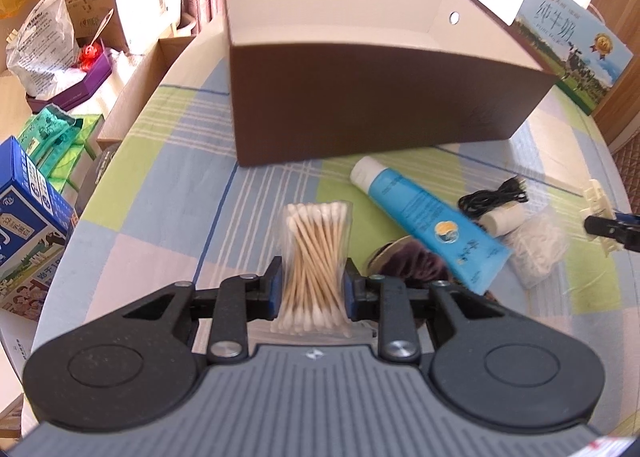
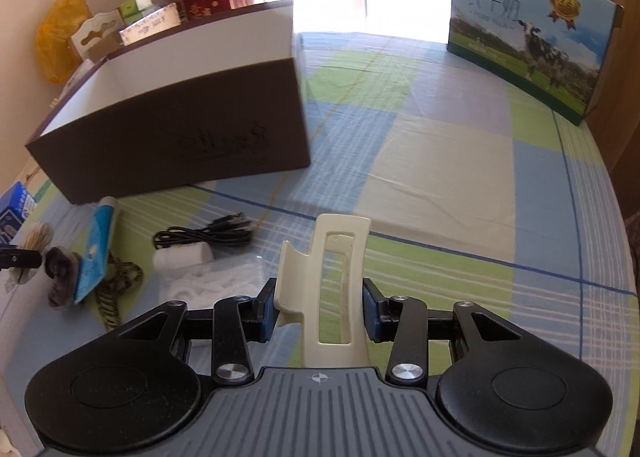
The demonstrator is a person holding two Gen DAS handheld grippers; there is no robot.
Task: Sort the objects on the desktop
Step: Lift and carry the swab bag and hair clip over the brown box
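Observation:
My left gripper is shut on a clear pack of cotton swabs, held above the checked cloth. Ahead stands an open brown box with a white inside. In the right wrist view my right gripper is shut on a cream plastic clip, also lifted off the table; the same brown box is to its left. On the cloth lie a blue tube, a black cable, a white roll, a clear bag of white pieces and a dark purple cloth item.
A milk carton with a cow picture stands at the far right of the table. Boxes, bags and packets crowd the floor left of the table edge. A patterned strap lies near the tube. Open cloth stretches right of the box.

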